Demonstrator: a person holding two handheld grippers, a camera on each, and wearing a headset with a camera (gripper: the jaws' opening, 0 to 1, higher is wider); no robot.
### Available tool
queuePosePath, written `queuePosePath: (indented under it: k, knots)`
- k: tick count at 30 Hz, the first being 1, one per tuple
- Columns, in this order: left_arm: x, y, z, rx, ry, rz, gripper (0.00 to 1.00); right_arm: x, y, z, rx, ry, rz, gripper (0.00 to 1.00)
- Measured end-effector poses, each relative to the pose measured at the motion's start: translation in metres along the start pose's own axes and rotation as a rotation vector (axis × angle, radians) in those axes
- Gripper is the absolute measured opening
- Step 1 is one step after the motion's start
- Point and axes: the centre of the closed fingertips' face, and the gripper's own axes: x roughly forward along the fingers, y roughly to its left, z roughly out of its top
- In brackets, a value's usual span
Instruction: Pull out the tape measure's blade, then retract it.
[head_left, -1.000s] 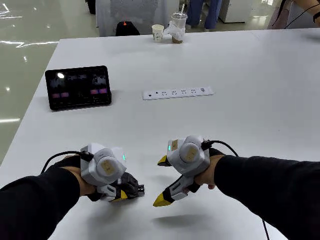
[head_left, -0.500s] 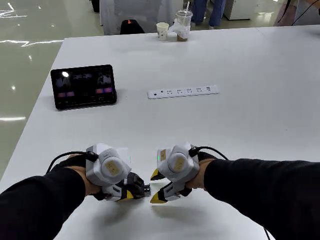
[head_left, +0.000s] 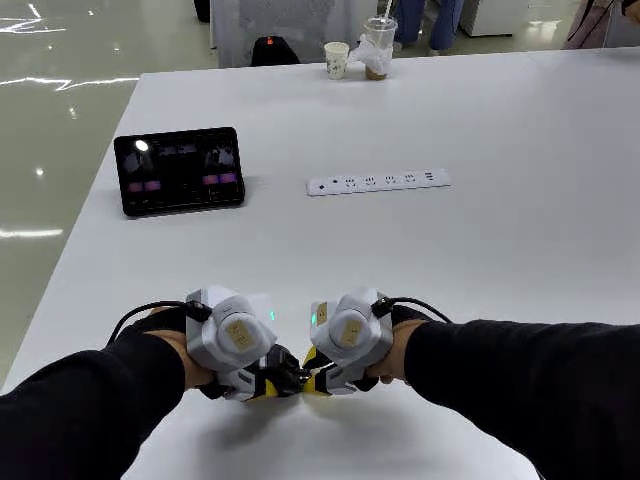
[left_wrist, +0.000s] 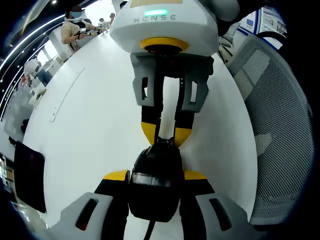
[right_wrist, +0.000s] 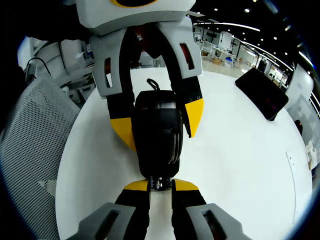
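Note:
The black tape measure (left_wrist: 155, 182) sits between the yellow tips of my left gripper (left_wrist: 156, 176), which is shut on its case. In the head view both grippers meet tip to tip near the table's front edge, left gripper (head_left: 268, 386) and right gripper (head_left: 314, 381), with the tape measure (head_left: 283, 368) between them. In the right gripper view the case (right_wrist: 156, 132) faces me, and my right gripper (right_wrist: 160, 185) is shut on the blade's metal end (right_wrist: 159, 183) at the case mouth. No length of blade shows outside the case.
On the white table (head_left: 480, 260) farther back lie a dark tablet (head_left: 180, 170) at the left and a white power strip (head_left: 378, 182) in the middle. Two cups (head_left: 360, 52) stand at the far edge. A mesh chair (left_wrist: 280, 125) is beside the table.
My right gripper has moved left to meet the left one, and its jaws, open before, have come together at the tape measure's mouth. The left gripper kept its hold.

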Motion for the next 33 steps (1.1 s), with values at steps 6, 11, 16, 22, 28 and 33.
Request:
queuePosePath:
  k: [6,11,16,22,28,33]
  knots:
    - [0.001,0.0,0.0,0.001,-0.002,-0.001,0.33,-0.001,0.0,-0.002,-0.002,-0.003,0.006,0.12]
    - [0.001,0.0,0.0,0.002,-0.006,-0.002,0.33,-0.001,0.0,-0.002,0.018,-0.015,0.002,0.12]
    - [0.0,0.0,-0.001,0.016,-0.007,-0.009,0.33,-0.001,-0.001,-0.002,0.033,-0.02,0.013,0.11]
    - [0.001,0.0,-0.002,0.006,0.001,-0.015,0.32,-0.002,-0.002,-0.004,0.026,-0.01,0.02,0.11]
    - [0.0,0.001,-0.002,0.003,0.001,-0.015,0.32,-0.008,-0.004,-0.012,0.021,0.002,0.03,0.11]
    - [0.0,0.001,-0.002,-0.002,0.002,-0.013,0.32,-0.012,-0.005,-0.016,0.019,0.005,0.034,0.11]
